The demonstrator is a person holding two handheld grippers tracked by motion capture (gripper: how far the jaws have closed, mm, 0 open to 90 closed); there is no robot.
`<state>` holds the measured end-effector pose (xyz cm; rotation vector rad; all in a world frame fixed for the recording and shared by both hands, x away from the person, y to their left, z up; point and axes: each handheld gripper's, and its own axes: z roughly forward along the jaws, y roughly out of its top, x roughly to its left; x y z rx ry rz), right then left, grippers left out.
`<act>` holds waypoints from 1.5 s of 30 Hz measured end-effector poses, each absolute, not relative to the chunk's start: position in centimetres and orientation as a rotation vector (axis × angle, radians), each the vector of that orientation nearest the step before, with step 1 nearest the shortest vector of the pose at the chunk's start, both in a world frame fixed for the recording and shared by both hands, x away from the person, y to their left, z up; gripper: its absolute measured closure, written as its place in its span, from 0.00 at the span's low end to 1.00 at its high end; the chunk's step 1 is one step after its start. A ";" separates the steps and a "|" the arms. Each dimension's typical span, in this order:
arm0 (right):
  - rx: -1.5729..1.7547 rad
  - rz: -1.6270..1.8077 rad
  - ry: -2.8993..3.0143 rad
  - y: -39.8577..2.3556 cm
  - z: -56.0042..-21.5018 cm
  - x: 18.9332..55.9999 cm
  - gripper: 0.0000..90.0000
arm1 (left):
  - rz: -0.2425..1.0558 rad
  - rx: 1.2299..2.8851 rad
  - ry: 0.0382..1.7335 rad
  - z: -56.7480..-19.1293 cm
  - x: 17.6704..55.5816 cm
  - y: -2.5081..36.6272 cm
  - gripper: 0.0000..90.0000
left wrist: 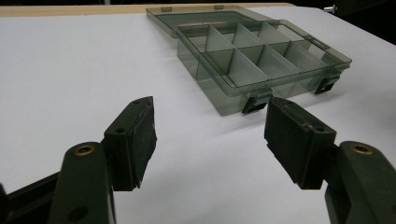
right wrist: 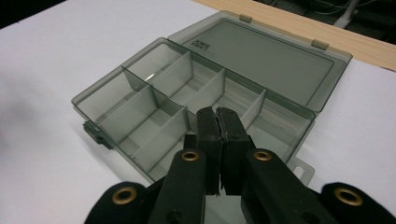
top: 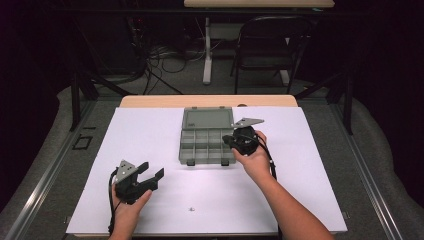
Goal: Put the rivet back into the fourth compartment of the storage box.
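A smoke-grey compartment box (top: 205,145) lies open at the middle of the table, its lid (top: 207,119) flat behind it. The dividers inside (right wrist: 187,88) split it into several cells that look empty. My right gripper (top: 229,140) hovers over the box's right front cells, its jaws pressed together (right wrist: 218,116) with nothing visible between them. My left gripper (top: 153,170) rests at the front left, well short of the box, jaws spread wide (left wrist: 210,126) around bare paper. The box's two front latches (left wrist: 254,103) face the left gripper.
White paper (top: 150,135) covers the tabletop, with a wooden strip (top: 150,101) showing at the far edge. A tiny dark object (top: 190,208) lies on the paper near the front edge. A folding chair (top: 267,45) and cables stand beyond the table.
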<state>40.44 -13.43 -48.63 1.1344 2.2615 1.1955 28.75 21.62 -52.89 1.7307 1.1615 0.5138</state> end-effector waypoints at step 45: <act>1.247 1.065 2.200 -13.7 -52.3 43.7 0.99 | 0.515 1.733 1.158 -53.0 28.8 21.6 0.38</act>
